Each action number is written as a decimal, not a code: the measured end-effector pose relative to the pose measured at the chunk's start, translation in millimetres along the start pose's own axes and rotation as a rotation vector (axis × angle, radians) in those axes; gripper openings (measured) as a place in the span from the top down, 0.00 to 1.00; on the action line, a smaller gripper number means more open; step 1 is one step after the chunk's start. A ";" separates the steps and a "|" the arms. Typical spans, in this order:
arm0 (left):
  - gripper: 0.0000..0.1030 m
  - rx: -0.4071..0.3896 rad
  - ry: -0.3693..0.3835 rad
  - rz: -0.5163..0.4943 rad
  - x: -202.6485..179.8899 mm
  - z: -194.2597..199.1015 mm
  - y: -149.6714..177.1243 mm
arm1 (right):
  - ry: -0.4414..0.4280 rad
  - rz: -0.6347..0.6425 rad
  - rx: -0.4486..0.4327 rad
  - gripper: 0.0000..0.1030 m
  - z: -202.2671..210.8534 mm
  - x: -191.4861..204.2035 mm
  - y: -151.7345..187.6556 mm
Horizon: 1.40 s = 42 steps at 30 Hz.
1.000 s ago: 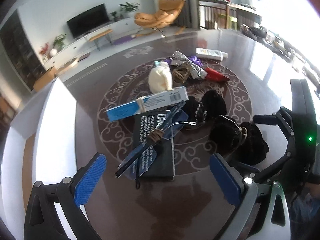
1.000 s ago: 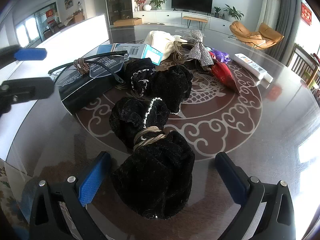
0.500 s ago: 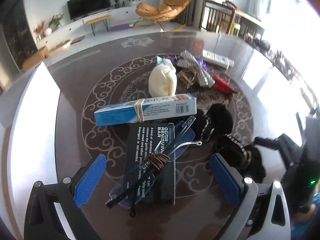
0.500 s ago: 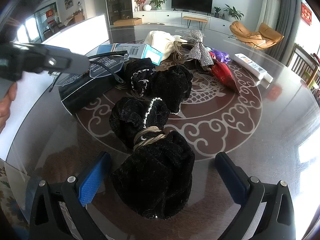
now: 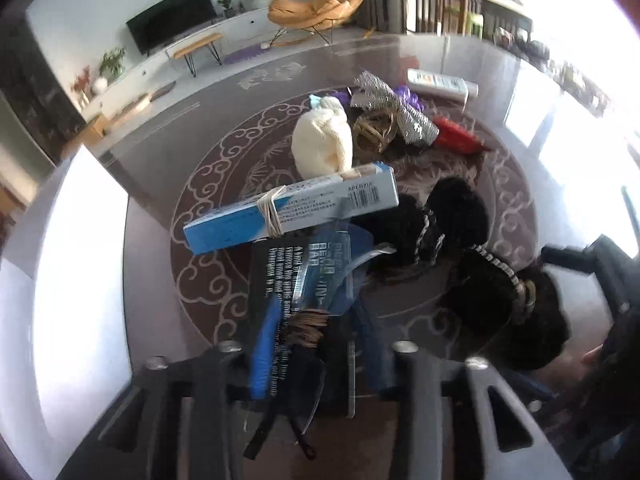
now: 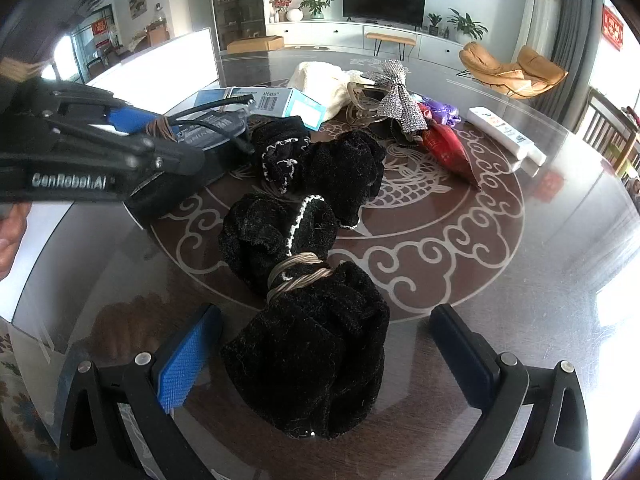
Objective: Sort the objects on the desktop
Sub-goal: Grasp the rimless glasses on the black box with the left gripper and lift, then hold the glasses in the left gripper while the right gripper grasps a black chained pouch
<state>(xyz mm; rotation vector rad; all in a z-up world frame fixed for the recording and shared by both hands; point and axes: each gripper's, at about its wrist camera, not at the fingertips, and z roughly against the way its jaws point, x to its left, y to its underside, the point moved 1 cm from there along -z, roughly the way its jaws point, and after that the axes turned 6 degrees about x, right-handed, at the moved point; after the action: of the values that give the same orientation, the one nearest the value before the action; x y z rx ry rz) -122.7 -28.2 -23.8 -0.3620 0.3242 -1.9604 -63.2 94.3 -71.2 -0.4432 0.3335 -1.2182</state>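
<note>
Right at the bottom of the left wrist view, the left gripper (image 5: 316, 356) is closing its jaws on the folded glasses (image 5: 320, 292), around the spot where brown cord is wound on them. The pads look like they're at the frame, but it's blurry, so I can't swear the grip is firm. The glasses lie on a black box (image 5: 280, 280) and don't look lifted yet.

Low in the right wrist view, the right gripper (image 6: 324, 360) stands wide open, straddling a black velvet pouch (image 6: 312, 332) tied with cord, not touching it.

Further up, everything is one heap mid-bench (image 6: 500, 320): another black pouch (image 6: 344, 172), a blue toothpaste box (image 5: 292, 212) with a rubber band, a cream cloth bundle (image 5: 322, 144), a silver bow (image 6: 398, 100), a red packet (image 6: 446, 148), and a white tube (image 6: 506, 136) at the upper right.

So basically nothing looks sorted yet, no separate groups anywhere. My guess is this is the first pick, with the whole pile left.
</note>
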 end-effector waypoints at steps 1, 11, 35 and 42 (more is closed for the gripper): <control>0.79 -0.007 0.034 0.024 2.9 2.4 0.5 | 0.000 0.000 0.000 0.00 0.3 -0.1 -0.2; 0.88 -0.059 0.089 0.100 -3.1 22.2 33.5 | 0.000 0.000 0.000 0.00 0.1 0.2 0.2; 0.63 -0.034 0.101 0.316 2.2 14.8 128.2 | -0.001 0.000 0.000 0.00 0.8 0.4 0.1; 0.28 -0.035 0.010 0.261 -6.5 10.4 129.2 | -0.001 0.000 0.000 0.00 0.8 0.3 -0.2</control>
<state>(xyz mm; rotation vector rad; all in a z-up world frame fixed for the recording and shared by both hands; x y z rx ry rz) -8.4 -74.3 -64.7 -0.3157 0.3925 -1.7031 -62.9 94.1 -70.4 -0.4437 0.3328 -1.2178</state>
